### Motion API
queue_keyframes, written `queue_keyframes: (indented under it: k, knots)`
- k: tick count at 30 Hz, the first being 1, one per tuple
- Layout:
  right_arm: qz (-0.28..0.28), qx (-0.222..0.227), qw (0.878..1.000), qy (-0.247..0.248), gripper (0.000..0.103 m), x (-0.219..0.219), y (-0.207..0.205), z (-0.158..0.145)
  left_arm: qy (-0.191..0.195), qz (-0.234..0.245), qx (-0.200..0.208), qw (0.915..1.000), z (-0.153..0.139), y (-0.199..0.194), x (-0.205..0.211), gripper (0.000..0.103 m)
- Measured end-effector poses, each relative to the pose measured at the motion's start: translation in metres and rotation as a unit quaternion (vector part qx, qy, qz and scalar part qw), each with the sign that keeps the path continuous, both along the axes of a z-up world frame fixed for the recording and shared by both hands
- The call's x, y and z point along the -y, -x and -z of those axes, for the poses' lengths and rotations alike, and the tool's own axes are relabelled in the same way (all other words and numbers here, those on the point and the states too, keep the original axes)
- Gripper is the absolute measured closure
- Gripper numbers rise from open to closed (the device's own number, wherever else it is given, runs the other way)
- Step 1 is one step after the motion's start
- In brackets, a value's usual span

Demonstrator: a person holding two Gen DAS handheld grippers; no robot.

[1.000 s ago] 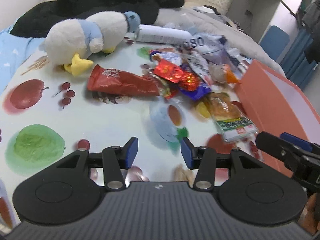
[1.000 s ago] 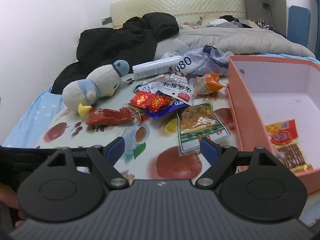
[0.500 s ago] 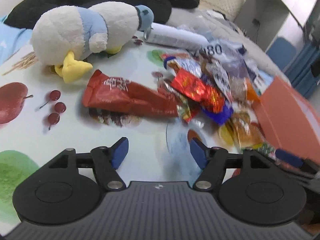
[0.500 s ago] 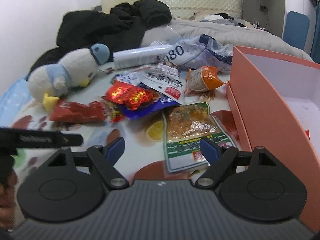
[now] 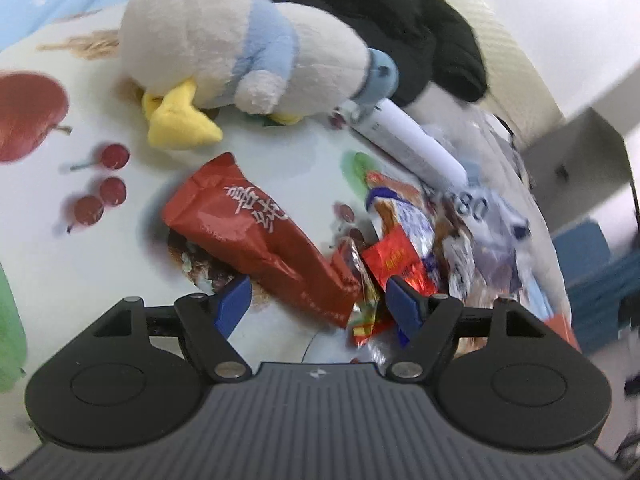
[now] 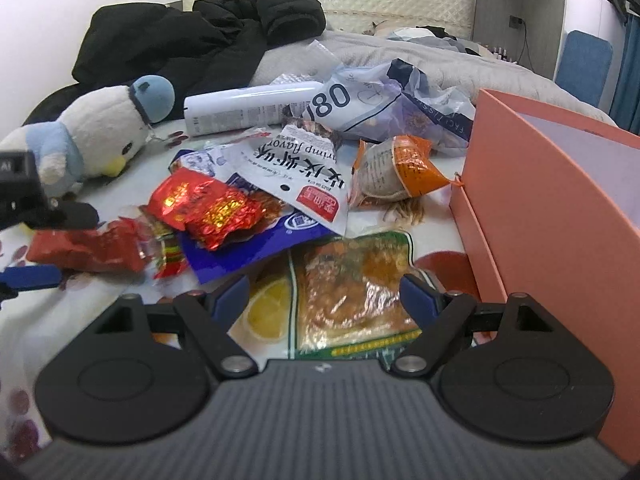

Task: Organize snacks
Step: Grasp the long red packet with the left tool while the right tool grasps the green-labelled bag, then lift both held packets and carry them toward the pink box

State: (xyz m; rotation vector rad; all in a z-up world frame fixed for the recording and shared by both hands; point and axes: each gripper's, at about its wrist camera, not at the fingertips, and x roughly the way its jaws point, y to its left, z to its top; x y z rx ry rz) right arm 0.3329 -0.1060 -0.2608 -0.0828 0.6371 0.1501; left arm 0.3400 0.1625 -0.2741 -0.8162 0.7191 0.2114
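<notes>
My left gripper (image 5: 320, 304) is open, its blue fingers on either side of the near end of a long dark red snack bag (image 5: 256, 236) lying on the fruit-print cloth. That bag also shows in the right wrist view (image 6: 86, 249), with the left gripper's fingertip (image 6: 30, 276) beside it. My right gripper (image 6: 326, 300) is open over a clear green-edged snack pack (image 6: 352, 300). A pile of snacks lies behind: shiny red packets (image 6: 204, 206), a white shrimp-flavour bag (image 6: 292, 172), an orange packet (image 6: 400, 172). The salmon box (image 6: 540, 216) stands at the right.
A white and blue plush penguin (image 5: 240, 56) lies at the back left. A white tube (image 6: 252, 108) and a crumpled plastic bag (image 6: 384, 104) lie behind the pile. A black jacket (image 6: 192, 44) and grey bedding lie further back.
My left gripper has moved forward and opened wider around the dark red bag's end. My right gripper has moved forward and lower over the green-edged pack; the box's inside has left its view.
</notes>
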Motion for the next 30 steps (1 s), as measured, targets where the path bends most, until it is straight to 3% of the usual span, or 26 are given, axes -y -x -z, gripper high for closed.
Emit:
queue_keyframes:
  k: [10,13,15,17,21,24,30]
  knots:
    - [-0.004,-0.020,1.000,-0.009,0.025,0.004,-0.015,0.007,0.009,-0.069,-0.020,0.9974,0.009,-0.019,-0.009,0.027]
    - [-0.007,-0.030,0.999,-0.006,0.027,0.005,-0.019,0.013,-0.007,-0.067,-0.024,0.9975,0.009,-0.020,-0.010,0.036]
    - [-0.007,-0.033,0.999,0.002,0.040,0.005,-0.019,0.013,-0.015,-0.065,-0.027,0.9974,0.011,-0.020,-0.012,0.057]
    - [-0.006,-0.034,0.999,0.003,0.044,0.007,-0.019,0.012,-0.008,-0.052,-0.024,0.9984,0.013,-0.017,-0.014,0.065]
    - [-0.007,-0.037,0.999,0.003,0.070,0.010,-0.015,0.008,-0.023,-0.033,-0.023,0.9989,0.012,-0.003,-0.009,0.076]
    - [-0.018,-0.041,0.999,0.001,0.081,0.009,-0.010,0.005,-0.031,-0.016,-0.023,0.9991,0.006,0.011,-0.004,0.081]
    - [-0.039,-0.046,0.998,0.018,0.081,0.003,0.006,0.006,-0.049,0.008,-0.032,0.9982,-0.003,0.047,0.009,0.083]
